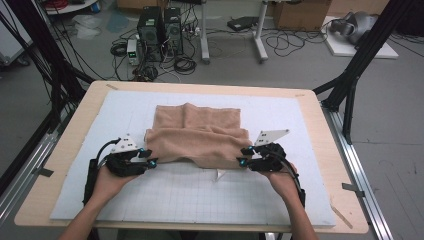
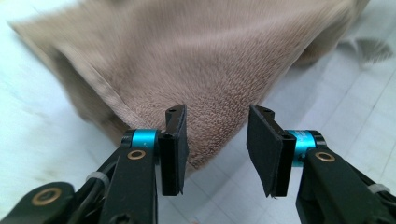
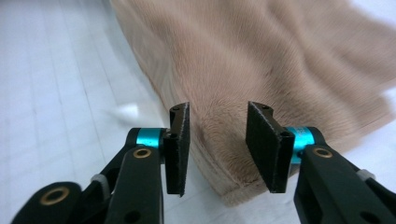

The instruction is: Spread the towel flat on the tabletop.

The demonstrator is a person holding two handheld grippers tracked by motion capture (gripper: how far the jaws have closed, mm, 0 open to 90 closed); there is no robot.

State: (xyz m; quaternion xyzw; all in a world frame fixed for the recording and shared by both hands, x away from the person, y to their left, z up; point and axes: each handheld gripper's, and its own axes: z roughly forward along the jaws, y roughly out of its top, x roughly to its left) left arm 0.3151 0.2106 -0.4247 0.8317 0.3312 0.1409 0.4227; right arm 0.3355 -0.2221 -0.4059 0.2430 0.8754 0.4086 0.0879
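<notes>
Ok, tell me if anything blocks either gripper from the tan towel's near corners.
Nothing visible does. The left gripper and the right gripper each stand open right at a corner of the tan towel, with bare mat around them.

Wooden table — white gridded mat on it — bears a folded tan towel.

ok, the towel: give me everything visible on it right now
The towel is a tan, fuzzy terry cloth with a stitched hem along its edges. It lies folded over itself on the white gridded mat, the upper layer a little rumpled and not square with the lower one. Its near edge faces the person. The left gripper and right gripper sit at its two near corners, fingers apart; in each gripper view a corner lies beyond the open gap, with no pad pressing on it.
</notes>
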